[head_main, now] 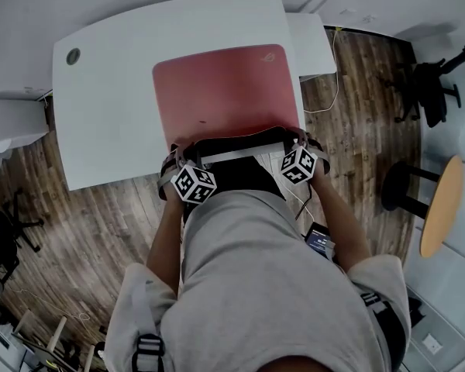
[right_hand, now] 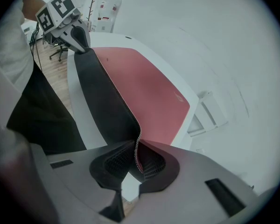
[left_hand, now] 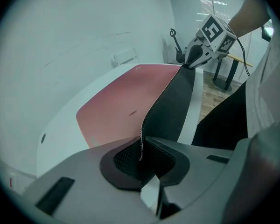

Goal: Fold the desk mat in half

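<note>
Starting at the left, the left gripper (left_hand: 141, 155) is seen clamped on the near left corner of the desk mat (head_main: 229, 91), whose near edge is lifted off the white desk (head_main: 108, 115) (black underside showing). The right gripper (right_hand: 137, 157) is closed tight on the near right corner. The red remainder is spread ahead of both jaws, long axis crosswise, so an even forward carry is called for.
</note>
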The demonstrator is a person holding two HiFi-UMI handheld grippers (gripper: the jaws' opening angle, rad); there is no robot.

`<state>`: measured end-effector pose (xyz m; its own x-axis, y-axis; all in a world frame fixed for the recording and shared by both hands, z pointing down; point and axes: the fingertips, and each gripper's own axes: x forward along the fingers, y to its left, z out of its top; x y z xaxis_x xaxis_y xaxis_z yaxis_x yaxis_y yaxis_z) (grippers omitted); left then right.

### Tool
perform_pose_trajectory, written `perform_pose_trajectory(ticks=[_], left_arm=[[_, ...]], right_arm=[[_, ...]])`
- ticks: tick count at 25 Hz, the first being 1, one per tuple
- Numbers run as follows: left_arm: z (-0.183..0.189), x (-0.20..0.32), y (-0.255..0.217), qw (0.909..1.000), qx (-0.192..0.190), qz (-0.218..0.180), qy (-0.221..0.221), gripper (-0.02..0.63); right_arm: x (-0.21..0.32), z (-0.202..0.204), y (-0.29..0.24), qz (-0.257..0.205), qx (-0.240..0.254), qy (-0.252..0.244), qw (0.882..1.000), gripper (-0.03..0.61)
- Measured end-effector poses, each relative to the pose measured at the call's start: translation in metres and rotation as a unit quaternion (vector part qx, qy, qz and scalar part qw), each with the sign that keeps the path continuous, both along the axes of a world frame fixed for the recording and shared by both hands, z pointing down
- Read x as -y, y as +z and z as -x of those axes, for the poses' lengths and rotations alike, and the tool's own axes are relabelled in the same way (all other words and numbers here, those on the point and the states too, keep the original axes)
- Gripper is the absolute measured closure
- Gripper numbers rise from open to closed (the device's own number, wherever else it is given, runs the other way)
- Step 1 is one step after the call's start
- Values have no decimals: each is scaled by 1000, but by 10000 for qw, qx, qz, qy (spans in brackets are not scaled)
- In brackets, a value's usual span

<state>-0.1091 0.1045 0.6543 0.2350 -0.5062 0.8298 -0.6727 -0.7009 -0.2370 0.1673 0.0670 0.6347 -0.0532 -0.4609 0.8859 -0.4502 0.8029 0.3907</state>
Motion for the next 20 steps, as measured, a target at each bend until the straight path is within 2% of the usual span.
perform_pose_trajectory(ticks=[20], left_arm=[[7,28,0,9997,-96,115,-169,580]], right_arm=[[35,10,-1,-116,2,-45,9999,523]])
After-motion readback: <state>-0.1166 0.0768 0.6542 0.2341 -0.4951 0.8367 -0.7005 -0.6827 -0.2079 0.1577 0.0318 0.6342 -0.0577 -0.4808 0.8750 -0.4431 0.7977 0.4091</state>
